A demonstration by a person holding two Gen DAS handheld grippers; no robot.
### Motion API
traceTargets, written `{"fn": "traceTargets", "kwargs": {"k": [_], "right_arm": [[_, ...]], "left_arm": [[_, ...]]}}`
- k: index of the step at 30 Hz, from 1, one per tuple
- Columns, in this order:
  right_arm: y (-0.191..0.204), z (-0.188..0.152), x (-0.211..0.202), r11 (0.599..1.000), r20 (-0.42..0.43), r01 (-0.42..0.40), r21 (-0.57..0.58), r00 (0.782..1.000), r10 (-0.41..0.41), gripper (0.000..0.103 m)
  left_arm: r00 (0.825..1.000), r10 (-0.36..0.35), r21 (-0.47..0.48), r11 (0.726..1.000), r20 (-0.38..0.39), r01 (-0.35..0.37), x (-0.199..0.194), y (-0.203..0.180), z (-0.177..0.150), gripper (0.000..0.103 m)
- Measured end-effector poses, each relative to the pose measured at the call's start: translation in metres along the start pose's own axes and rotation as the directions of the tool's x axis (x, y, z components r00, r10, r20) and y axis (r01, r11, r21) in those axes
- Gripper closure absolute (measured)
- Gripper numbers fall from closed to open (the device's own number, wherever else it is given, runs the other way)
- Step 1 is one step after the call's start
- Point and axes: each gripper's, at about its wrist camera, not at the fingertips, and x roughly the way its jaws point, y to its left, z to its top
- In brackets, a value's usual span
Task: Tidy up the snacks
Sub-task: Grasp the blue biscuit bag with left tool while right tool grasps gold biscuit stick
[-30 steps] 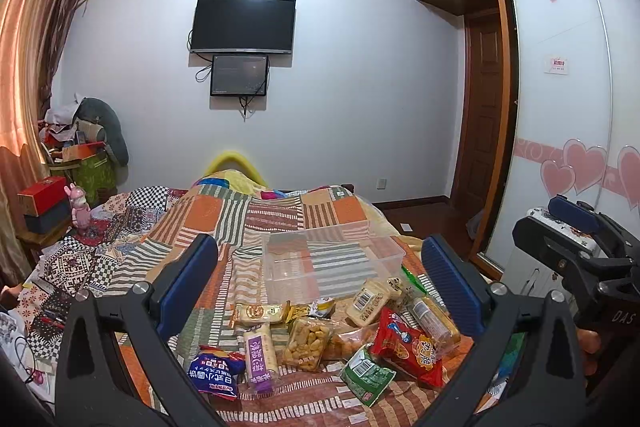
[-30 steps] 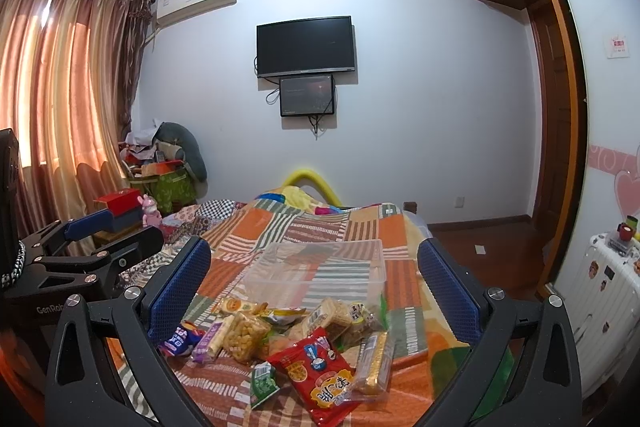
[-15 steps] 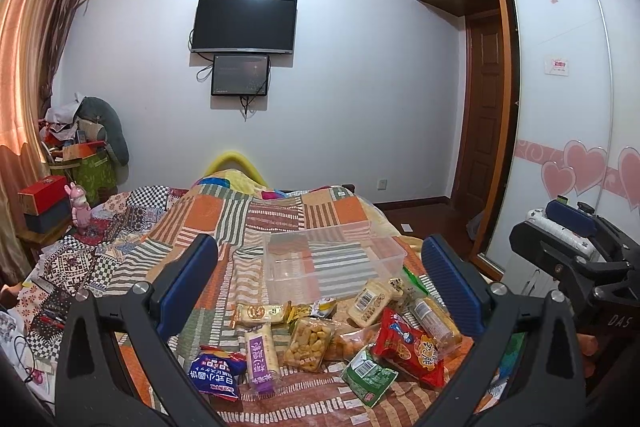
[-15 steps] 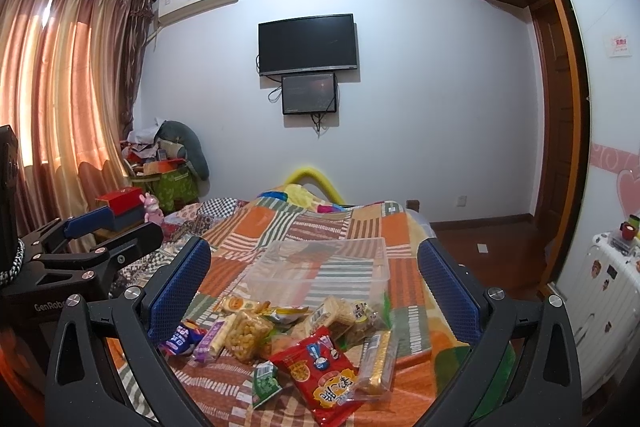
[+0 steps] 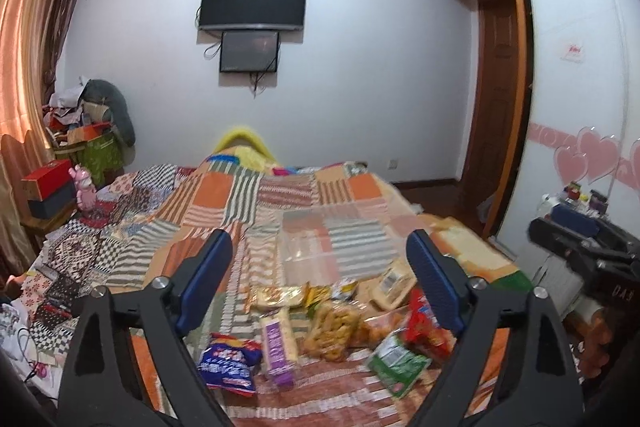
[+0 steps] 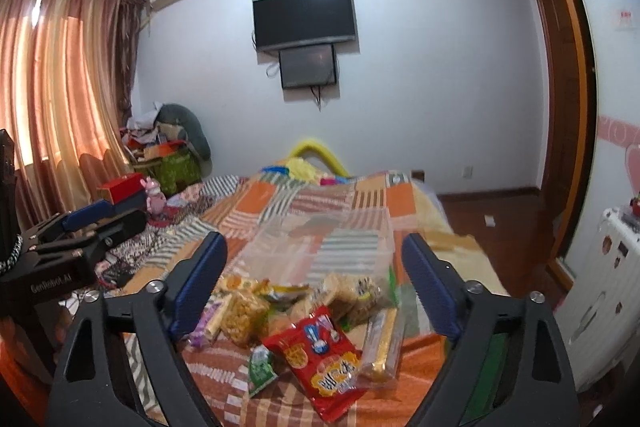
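Several snack packets lie in a heap on the patchwork bedspread: a red packet (image 6: 320,359), a blue packet (image 5: 230,359), a purple bar (image 5: 278,347), a green sachet (image 5: 396,357) and a bag of yellow puffs (image 5: 332,323). A clear plastic box (image 5: 336,243) stands just behind the heap, also in the right wrist view (image 6: 320,251). My left gripper (image 5: 320,283) is open and empty above the heap. My right gripper (image 6: 316,283) is open and empty above the heap; it also shows at the right edge of the left view (image 5: 580,239).
The bed (image 5: 224,195) fills the middle of the room. A cluttered side table with a red box (image 5: 52,183) stands at the left by the curtains. A wardrobe (image 5: 568,87) and a door are on the right. A white radiator (image 6: 600,291) is at the far right.
Both grippers have tilted and moved slightly toward the snack heap. Both stay open and empty. The snacks and box have not moved.
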Motion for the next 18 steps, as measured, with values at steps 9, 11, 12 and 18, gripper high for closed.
{"fn": "traceTargets", "kwargs": {"k": [9, 11, 12, 18], "right_arm": [[-0.036, -0.029, 0.032, 0.996, -0.175, 0.079, 0.039, 0.982, -0.071, 0.033], [-0.041, -0.032, 0.036, 0.995, -0.212, 0.091, 0.045, 0.974, -0.079, 0.036], [-0.044, -0.036, 0.038, 0.994, -0.231, 0.099, 0.049, 0.969, -0.085, 0.037], [-0.056, -0.049, 0.052, 0.988, -0.323, 0.127, 0.088, 0.942, -0.092, 0.042]], "left_arm": [[0.977, 0.037, 0.002, 0.999, -0.21, -0.037, 0.049, 0.047, -0.043, 0.023], [0.963, 0.041, -0.012, 0.999, -0.267, -0.046, 0.061, 0.06, -0.056, 0.023], [0.957, 0.044, -0.018, 0.998, -0.286, -0.052, 0.065, 0.064, -0.062, 0.024], [0.919, 0.077, -0.037, 0.994, -0.386, -0.099, 0.094, 0.089, -0.095, 0.031]]}}
